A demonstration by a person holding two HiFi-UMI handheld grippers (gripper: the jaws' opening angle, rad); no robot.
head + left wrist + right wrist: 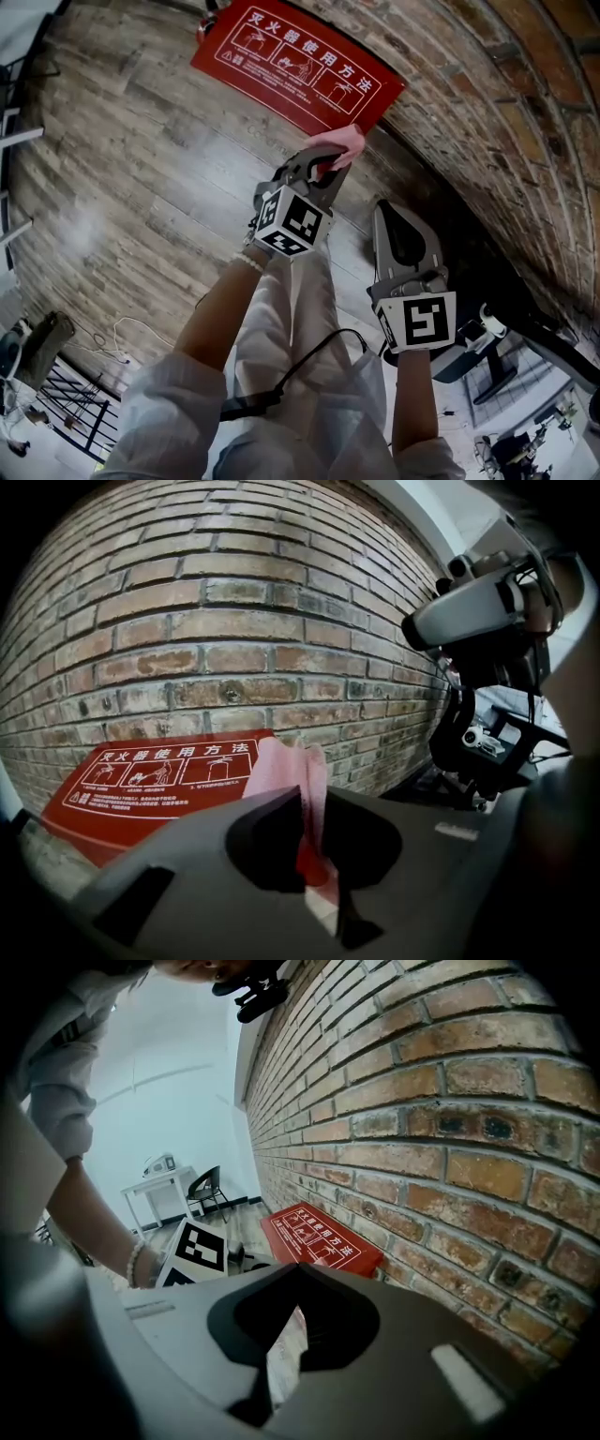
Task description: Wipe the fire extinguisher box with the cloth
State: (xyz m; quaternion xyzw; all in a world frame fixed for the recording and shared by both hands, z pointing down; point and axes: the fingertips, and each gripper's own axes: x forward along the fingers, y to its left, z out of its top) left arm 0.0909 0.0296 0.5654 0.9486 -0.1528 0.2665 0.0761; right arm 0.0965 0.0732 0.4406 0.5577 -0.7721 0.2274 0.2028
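The red fire extinguisher box (298, 64) lies on the wood floor against the brick wall, its lid printed with white diagrams. My left gripper (330, 161) is shut on a pink cloth (342, 141), which sits at the box's near right corner. In the left gripper view the cloth (289, 769) stands up between the closed jaws of that gripper (306, 797), with the box (155, 780) just beyond. My right gripper (388, 212) hangs beside it to the right, shut and holding nothing. In the right gripper view this gripper (298, 1271) points toward the box (317, 1237).
The brick wall (487, 122) runs along the right. A black stand with a white device (483, 330) sits near the wall behind my right gripper. A black cable (300, 370) hangs by the person's legs. A white table and a chair (178, 1192) stand far off.
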